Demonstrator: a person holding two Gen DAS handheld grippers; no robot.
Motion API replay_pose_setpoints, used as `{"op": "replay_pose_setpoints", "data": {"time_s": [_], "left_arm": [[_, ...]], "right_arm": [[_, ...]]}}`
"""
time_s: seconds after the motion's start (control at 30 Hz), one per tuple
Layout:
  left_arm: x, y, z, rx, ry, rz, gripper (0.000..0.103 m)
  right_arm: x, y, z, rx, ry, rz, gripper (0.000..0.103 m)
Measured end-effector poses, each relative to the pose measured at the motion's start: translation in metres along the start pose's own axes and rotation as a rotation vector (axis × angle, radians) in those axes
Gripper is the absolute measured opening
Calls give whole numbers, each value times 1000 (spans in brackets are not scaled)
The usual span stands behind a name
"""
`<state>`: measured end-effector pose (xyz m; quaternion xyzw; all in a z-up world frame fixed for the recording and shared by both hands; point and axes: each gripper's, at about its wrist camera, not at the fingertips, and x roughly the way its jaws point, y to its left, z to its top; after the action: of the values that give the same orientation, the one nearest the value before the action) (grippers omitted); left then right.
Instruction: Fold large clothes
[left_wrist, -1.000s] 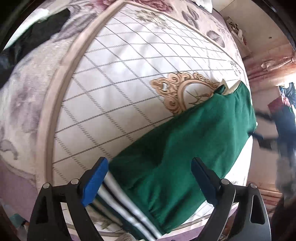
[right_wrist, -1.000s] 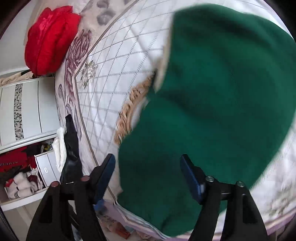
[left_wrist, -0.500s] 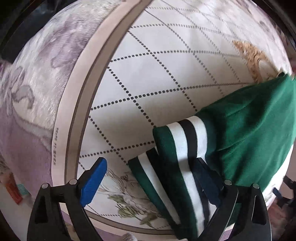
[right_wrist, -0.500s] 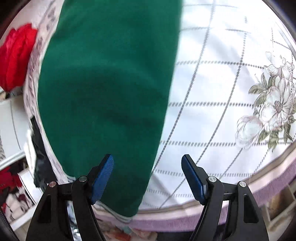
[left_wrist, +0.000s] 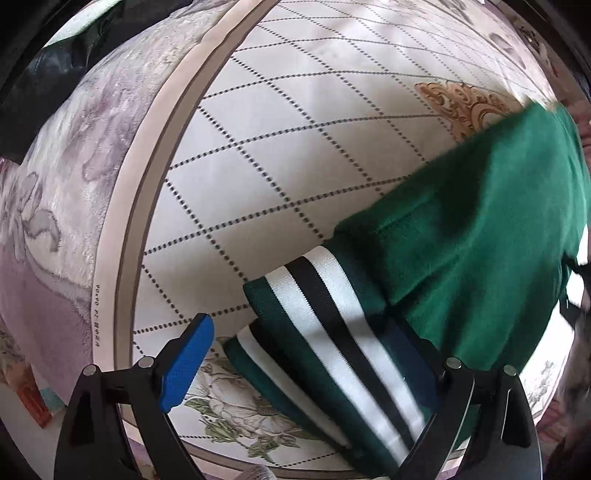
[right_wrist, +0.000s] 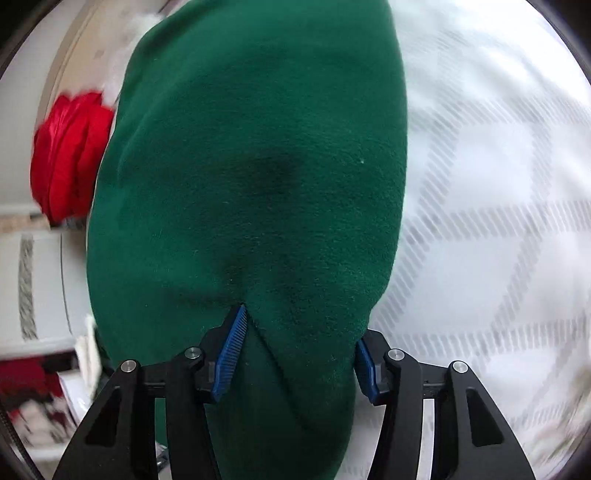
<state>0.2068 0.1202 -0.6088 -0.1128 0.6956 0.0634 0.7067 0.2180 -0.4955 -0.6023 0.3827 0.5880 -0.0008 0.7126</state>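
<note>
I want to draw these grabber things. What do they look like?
Both look alike. The left gripper and the right gripper have chunky black frames with triangle-shaped holes and small round silver bolts. Each finger ends in a bright blue pad; on the right one, the pads have fine ridges. No cables, markings or sleeves show.

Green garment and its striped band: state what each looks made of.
Green garment: looks like a soft, matte fleece or brushed knit, with fuzzy nap and stray fibres showing. Striped band: probably smoother ribbed knit or elastic, with crisp white, black and green stripes.
</note>
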Motion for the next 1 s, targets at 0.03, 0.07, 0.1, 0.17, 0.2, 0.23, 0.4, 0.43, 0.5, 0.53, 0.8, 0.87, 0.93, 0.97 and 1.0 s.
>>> {"op": "replay_pose_setpoints", "data": {"time_s": [0.03, 0.07, 0.1, 0.17, 0.2, 0.23, 0.4, 0.43, 0.5, 0.53, 0.8, 0.87, 0.93, 0.97, 1.0], "left_arm": [[-2, -1, 1, -15, -2, -18, 95], [-3, -4, 2, -34, -7, -40, 95], [-2, -11, 6, -53, -14, -65, 95], [-8, -18, 11, -79, -25, -112, 95], [-11, -25, 12, -88, -32, -132, 95], [-17, -30, 12, -89, -42, -149, 95], [-42, -45, 11, -21, -90, -112, 95], [-39, -44, 7, 4, -93, -88, 95], [-28, -48, 15, 50, -66, -43, 95], [-14, -45, 16, 67, -34, -30, 95], [-3, -43, 21, 162, -82, -44, 6], [-15, -45, 12, 171, -123, -32, 6], [-29, -44, 6, 166, -149, -43, 6], [-37, -41, 1, 151, -157, -62, 6], [-46, -36, -3, 136, -165, -83, 5]], "right_arm": [[8, 11, 17, -39, 20, -9, 56], [16, 23, 35, -74, 33, -19, 56], [19, 31, 46, -92, 39, -23, 57], [19, 47, 66, -106, 51, -34, 61], [12, 53, 68, -99, 53, -35, 61], [3, 56, 61, -106, 57, -40, 61], [-38, 43, -38, -128, 196, -15, 62], [-41, 33, -70, -104, 246, 4, 62], [-40, 14, -120, -24, 320, 21, 62], [-36, 2, -144, 23, 356, 29, 62], [9, -45, -220, 218, 404, 122, 62], [10, -32, -222, 175, 354, 101, 47], [4, -26, -228, 132, 330, 47, 37], [-1, -26, -232, 122, 318, 34, 31], [-4, -26, -232, 117, 309, 28, 27]]}}
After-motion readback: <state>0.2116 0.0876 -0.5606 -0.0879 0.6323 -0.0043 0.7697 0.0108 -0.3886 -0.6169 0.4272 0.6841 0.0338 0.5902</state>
